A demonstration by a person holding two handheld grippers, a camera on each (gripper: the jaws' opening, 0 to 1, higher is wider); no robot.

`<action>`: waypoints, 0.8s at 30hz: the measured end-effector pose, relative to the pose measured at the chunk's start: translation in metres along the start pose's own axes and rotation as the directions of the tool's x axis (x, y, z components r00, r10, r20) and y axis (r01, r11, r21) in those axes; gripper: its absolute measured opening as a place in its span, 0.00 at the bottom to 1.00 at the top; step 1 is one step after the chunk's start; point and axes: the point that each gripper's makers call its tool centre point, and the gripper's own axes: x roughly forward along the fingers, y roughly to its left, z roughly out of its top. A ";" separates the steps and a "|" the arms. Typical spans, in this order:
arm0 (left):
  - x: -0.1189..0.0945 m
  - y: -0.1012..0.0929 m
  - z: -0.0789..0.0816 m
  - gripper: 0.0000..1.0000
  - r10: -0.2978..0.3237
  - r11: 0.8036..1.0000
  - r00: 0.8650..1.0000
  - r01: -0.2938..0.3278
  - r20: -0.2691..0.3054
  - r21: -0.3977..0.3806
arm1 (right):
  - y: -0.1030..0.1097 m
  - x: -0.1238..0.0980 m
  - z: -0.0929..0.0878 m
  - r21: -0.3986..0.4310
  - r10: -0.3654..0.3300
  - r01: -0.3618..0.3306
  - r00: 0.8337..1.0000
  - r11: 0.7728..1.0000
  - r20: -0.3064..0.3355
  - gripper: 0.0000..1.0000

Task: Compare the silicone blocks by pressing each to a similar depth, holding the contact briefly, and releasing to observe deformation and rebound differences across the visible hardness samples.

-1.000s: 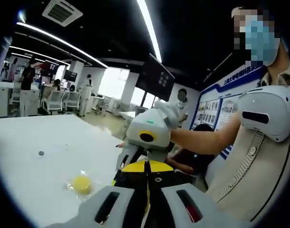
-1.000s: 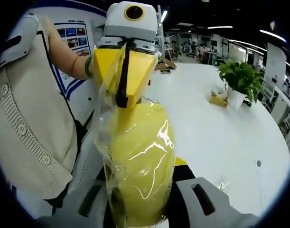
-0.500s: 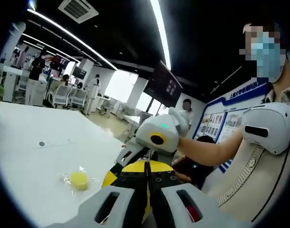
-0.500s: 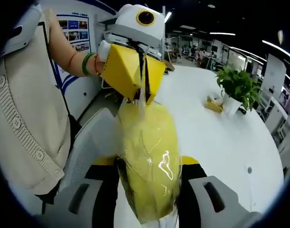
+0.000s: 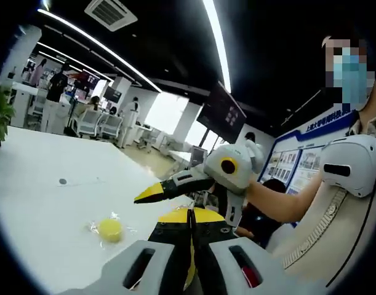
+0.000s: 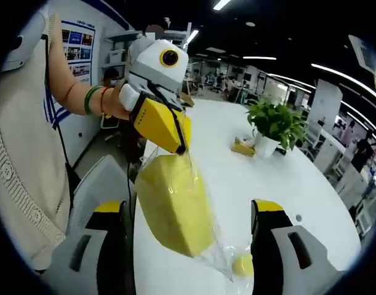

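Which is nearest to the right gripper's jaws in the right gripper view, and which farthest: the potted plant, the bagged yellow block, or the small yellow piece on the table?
1. Bagged yellow block: hanging between the open jaws.
2. Small yellow piece: on the table, just beyond, lower right.
3. Potted plant: far across the table, upper right.

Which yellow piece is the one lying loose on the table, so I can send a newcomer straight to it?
Start at the big white table. On its bare top lies a small round yellow puck inside crinkled clear wrap. Unlike the large yellow block, which hangs in a bag from the left gripper, it is small, round and lying flat.
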 end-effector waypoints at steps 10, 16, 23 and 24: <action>-0.015 0.050 -0.004 0.00 0.122 0.992 0.992 -0.122 0.024 -0.023 | -0.030 -0.055 -0.044 0.111 -0.381 0.378 0.924 0.919 0.015 0.81; -0.022 0.084 0.000 0.00 0.183 0.983 0.983 -0.182 0.034 -0.020 | -0.023 -0.091 -0.067 0.296 -0.510 0.475 0.859 0.829 0.050 0.82; -0.020 0.136 -0.011 0.00 0.255 0.965 0.966 -0.252 0.034 -0.068 | -0.005 -0.104 -0.106 0.437 -0.474 0.430 0.880 0.790 -0.007 0.86; -0.019 0.146 -0.015 0.00 0.269 0.961 0.962 -0.266 0.036 -0.072 | -0.003 -0.105 -0.111 0.449 -0.472 0.432 0.881 0.782 -0.026 0.86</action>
